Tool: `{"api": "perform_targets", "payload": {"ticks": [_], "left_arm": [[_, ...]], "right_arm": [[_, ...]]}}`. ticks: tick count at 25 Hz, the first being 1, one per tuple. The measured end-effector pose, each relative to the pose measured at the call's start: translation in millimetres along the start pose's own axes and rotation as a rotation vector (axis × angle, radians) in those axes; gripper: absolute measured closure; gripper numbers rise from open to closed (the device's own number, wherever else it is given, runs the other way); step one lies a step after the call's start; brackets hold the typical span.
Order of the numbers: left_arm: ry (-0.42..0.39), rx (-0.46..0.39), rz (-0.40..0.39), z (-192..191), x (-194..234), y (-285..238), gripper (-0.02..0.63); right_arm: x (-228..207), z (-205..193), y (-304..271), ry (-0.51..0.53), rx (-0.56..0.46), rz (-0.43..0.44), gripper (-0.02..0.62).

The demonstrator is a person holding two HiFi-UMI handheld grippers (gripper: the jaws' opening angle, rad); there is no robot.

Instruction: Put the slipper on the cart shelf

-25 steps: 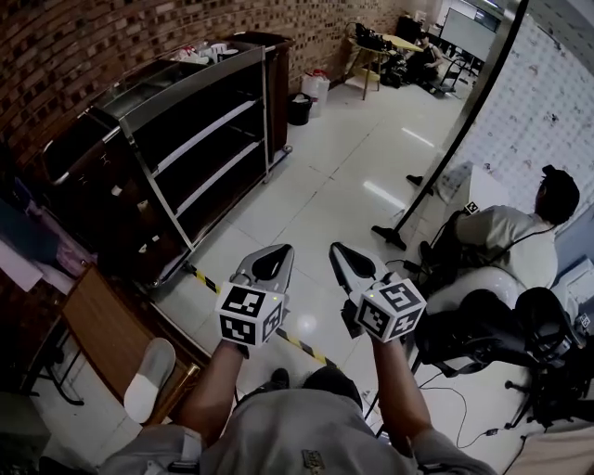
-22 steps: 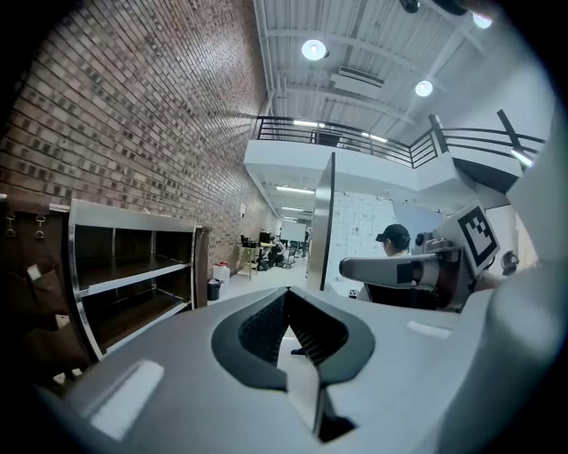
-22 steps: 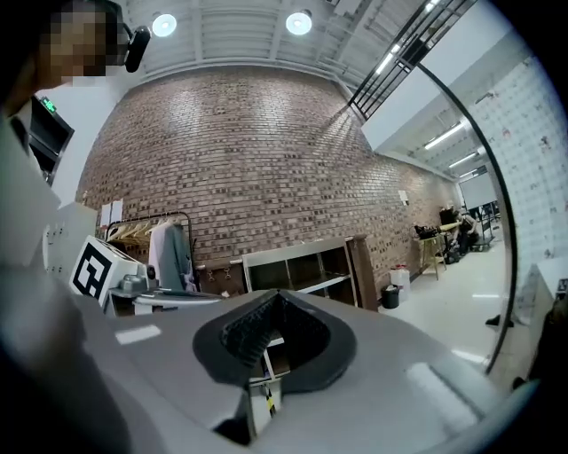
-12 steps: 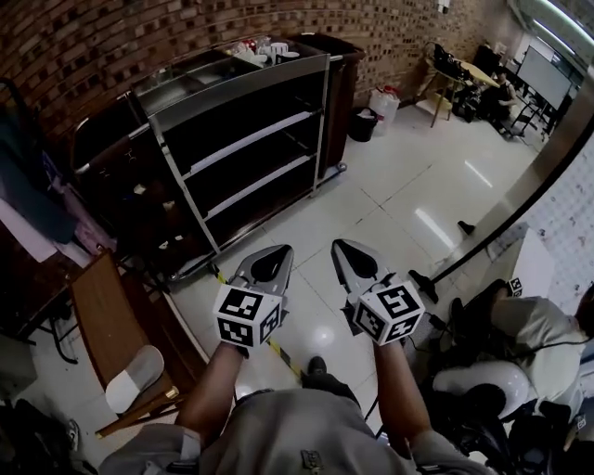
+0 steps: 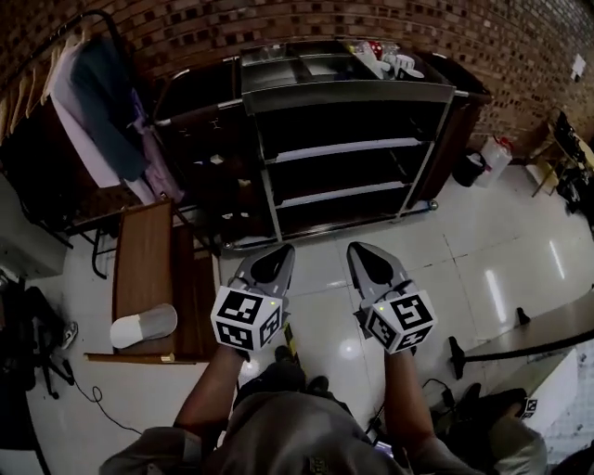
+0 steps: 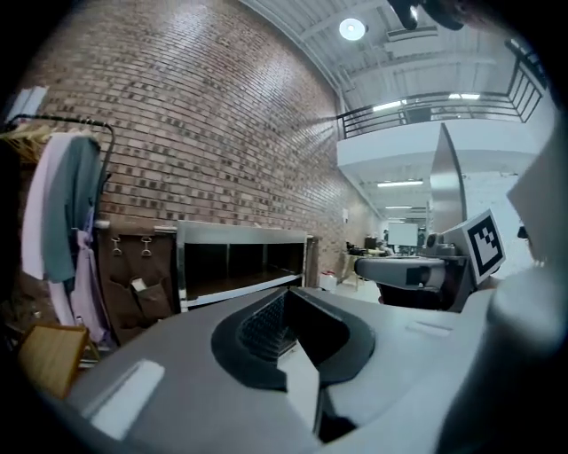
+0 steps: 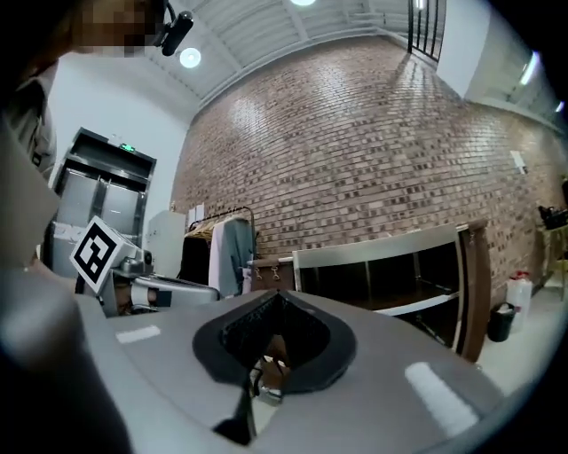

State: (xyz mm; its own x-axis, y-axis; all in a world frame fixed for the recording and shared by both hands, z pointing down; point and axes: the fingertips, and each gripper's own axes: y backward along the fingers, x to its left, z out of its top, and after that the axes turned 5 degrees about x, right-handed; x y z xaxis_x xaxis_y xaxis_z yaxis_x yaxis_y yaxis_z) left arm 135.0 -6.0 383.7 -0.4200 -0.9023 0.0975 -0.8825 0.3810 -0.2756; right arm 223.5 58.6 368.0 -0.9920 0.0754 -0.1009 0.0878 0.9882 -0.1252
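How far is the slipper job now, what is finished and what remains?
Nothing looks done: the slipper lies on the wooden bench, apart from the cart. In hand: nothing; the left tongs and right tongs are both shut and empty, pointing toward the cart. Left: grasp the slipper, carry it over, set it on a shelf.

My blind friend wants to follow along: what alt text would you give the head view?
Seen from above, a person holds a left gripper and a right gripper, both shut and empty, out toward a metal shelf cart against a brick wall. A white slipper lies on a wooden table at the left, apart from both grippers.
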Motion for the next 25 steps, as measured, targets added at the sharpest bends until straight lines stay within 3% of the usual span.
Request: {"api": "perform_targets", "payload": {"ticks": [4, 15, 19, 25], "left_arm": [[0.033, -0.021, 0.104, -0.3, 51.1, 3.6, 0.598], [0.133, -0.112, 0.404, 3.2, 207.0, 57.2, 0.598], [0.187, -0.12, 0.56, -12.3, 256.4, 103.4, 0.598], [0.286, -0.147, 0.865, -37.5, 309.2, 182.2, 0.598]], "right_arm": [[10.8, 2.1, -60.5, -0.017, 0.005, 0.121, 0.595], [116.3, 22.4, -225.8, 0.068, 0.046, 0.473, 0.595], [175.6, 14.3, -269.6, 0.097, 0.078, 0.629, 0.595], [269.5, 5.7, -319.6, 0.138, 0.113, 0.931, 0.595]]}}
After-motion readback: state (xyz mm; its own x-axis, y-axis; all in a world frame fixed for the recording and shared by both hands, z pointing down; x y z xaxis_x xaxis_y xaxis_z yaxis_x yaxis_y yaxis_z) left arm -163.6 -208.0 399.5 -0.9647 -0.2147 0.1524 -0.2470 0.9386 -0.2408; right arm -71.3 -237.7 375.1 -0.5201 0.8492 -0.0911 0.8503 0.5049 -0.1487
